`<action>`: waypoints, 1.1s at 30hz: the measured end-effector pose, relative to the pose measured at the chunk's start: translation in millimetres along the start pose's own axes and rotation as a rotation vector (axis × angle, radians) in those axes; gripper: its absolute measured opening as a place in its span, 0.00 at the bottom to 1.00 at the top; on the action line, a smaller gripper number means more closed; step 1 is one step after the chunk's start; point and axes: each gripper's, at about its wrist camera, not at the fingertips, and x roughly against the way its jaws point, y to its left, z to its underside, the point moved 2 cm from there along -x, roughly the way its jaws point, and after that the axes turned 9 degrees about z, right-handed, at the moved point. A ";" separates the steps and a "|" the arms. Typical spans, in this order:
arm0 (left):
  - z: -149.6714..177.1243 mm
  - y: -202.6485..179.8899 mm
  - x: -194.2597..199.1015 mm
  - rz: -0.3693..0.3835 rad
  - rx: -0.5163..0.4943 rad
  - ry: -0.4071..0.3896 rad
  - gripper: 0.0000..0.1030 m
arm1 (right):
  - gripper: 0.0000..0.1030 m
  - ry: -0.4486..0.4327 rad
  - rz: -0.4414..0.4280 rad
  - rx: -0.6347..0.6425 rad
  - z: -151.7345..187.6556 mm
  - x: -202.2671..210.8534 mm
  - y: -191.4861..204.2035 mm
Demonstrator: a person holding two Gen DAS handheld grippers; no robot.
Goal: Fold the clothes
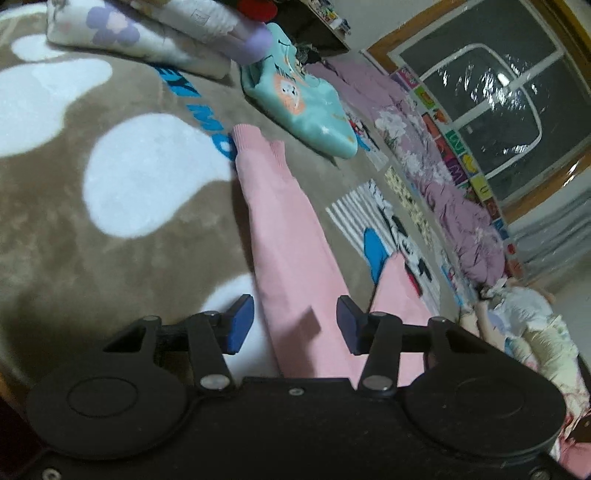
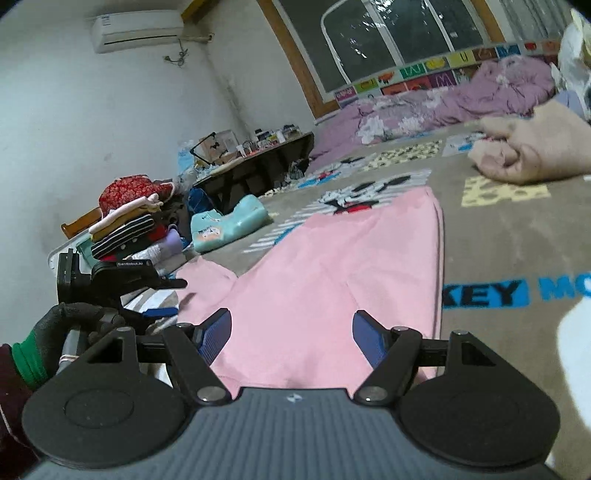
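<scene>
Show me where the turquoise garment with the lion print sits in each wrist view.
Left wrist: turquoise garment upper centre, beyond the pink garment's cuff.
Right wrist: it lies left of centre, beside the clothes stack.
Shared landmark: the purple quilt under the window.

Pink garment lies flat on the blanket, directly ahead at 12 o'clock. Folded stack sits at 10 o'clock, with the teal top just right of it. Crumpled quilt lies along the far edge at 1 o'clock, under the window.
</scene>
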 end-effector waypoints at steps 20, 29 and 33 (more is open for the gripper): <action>1.1 -71.4 -10.3 0.086 -0.326 -0.117 0.01 | 0.70 -0.055 0.005 -0.185 -6.9 -3.7 -49.8; 68.7 -157.2 -22.8 0.127 -0.675 -0.060 0.01 | 0.70 -0.080 -0.104 -0.326 -12.3 0.3 -63.9; 110.0 -178.9 -38.0 0.139 -0.841 -0.010 0.00 | 0.71 -0.090 -0.126 -0.412 -12.7 1.9 -77.1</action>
